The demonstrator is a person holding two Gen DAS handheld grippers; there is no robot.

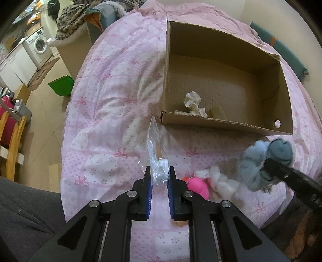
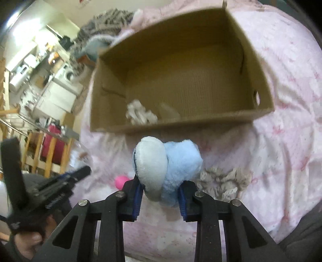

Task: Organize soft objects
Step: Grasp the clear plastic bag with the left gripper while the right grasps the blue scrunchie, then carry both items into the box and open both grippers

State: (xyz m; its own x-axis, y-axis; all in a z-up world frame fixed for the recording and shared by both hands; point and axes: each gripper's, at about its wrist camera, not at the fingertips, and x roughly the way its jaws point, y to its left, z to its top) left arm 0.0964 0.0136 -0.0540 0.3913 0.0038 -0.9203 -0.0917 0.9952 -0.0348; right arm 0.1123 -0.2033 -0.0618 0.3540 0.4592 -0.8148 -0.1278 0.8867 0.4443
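Observation:
My left gripper [image 1: 159,177] is shut on a crumpled clear plastic bag [image 1: 156,155] held above the pink bedspread. My right gripper [image 2: 161,188] is shut on a light blue and grey plush toy [image 2: 167,167], lifted in front of the box; it also shows in the left wrist view [image 1: 259,163]. An open cardboard box [image 1: 227,123] lies on the bed and holds a white soft item [image 1: 194,103] in its near left corner. A pink toy [image 1: 198,186], a white fluffy item [image 1: 219,179] and a beige frilly scrunchie [image 2: 223,180] lie on the bed.
The bed's pink patterned cover [image 1: 112,112] spreads around the box. Left of the bed are a green bin [image 1: 61,84], a washing machine [image 1: 40,45] and a wooden chair [image 1: 12,141]. Piled blankets [image 1: 76,18] lie beyond the bed's far end.

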